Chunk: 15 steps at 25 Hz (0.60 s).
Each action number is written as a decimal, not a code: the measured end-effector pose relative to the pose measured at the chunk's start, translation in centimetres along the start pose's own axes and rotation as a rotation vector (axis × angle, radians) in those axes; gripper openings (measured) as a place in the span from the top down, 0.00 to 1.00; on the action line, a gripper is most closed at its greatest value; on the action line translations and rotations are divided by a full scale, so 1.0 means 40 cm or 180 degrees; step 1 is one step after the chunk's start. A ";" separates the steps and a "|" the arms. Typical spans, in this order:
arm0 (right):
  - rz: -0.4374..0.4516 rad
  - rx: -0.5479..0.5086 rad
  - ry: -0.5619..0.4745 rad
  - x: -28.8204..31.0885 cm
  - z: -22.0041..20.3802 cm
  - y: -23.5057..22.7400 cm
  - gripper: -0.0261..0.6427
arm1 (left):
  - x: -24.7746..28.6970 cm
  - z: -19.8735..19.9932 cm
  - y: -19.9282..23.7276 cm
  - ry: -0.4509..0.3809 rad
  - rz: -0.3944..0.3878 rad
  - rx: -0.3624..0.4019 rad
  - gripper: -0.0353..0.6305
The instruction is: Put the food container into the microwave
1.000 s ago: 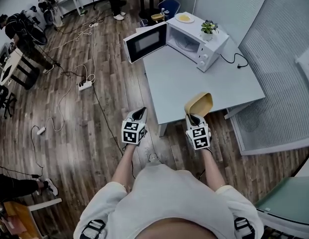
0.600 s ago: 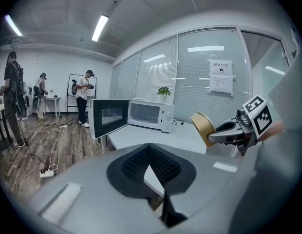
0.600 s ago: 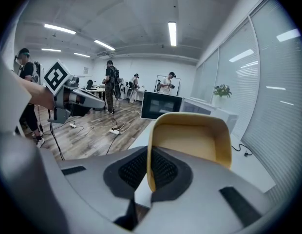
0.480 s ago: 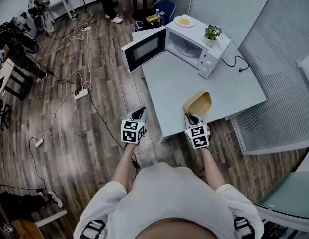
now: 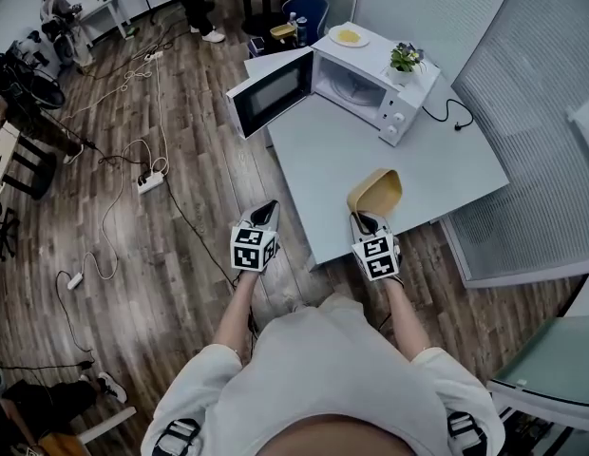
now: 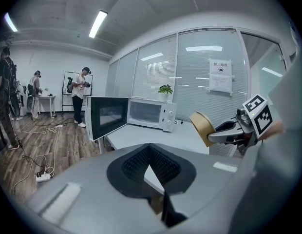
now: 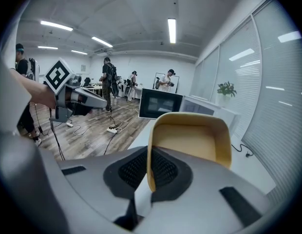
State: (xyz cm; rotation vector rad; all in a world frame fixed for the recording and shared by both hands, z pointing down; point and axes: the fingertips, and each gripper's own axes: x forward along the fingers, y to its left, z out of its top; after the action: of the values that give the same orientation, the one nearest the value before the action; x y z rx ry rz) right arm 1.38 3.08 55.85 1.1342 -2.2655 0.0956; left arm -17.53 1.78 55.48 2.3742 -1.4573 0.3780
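Head view shows the white, boxy microwave (image 5: 370, 82) at the far end of a smooth pale grey table (image 5: 418, 164), its dark glass door (image 5: 271, 90) swung wide open. A small potted plant (image 5: 403, 56) and a round plate (image 5: 349, 36) sit on the microwave's top. Well short of the microwave, over the table's opposite edge, the right gripper (image 5: 364, 220) is clamped on one thin wall of the food container (image 5: 375, 190). The container is a mustard-yellow tub with rounded corners, tipped on its side, and the right gripper view looks into its hollow (image 7: 192, 140). Level with it, farther from the microwave and over the wood-plank floor (image 5: 161, 255), the left gripper (image 5: 265, 213) holds nothing, its ribbed black pads (image 6: 165, 167) meeting at the tips.
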 end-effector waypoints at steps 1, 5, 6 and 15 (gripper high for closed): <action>0.0003 0.0000 0.0013 0.000 -0.003 0.002 0.94 | 0.000 -0.002 0.001 0.0005 -0.0006 0.0002 0.93; 0.0002 -0.0009 0.0038 -0.004 -0.011 0.010 0.94 | -0.001 -0.008 -0.003 0.0014 -0.0036 0.0019 0.93; 0.0005 -0.0011 0.0037 -0.004 -0.011 0.011 0.94 | -0.001 -0.008 -0.005 0.0016 -0.0041 0.0022 0.93; 0.0092 -0.0057 0.0038 0.008 -0.013 0.007 0.94 | 0.013 -0.016 -0.023 0.0042 -0.0027 0.0007 0.93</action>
State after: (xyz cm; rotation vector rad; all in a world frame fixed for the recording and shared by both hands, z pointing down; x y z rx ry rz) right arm 1.27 3.18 56.50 1.0891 -2.2682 0.0930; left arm -16.51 2.03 56.12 2.3743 -1.4414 0.3925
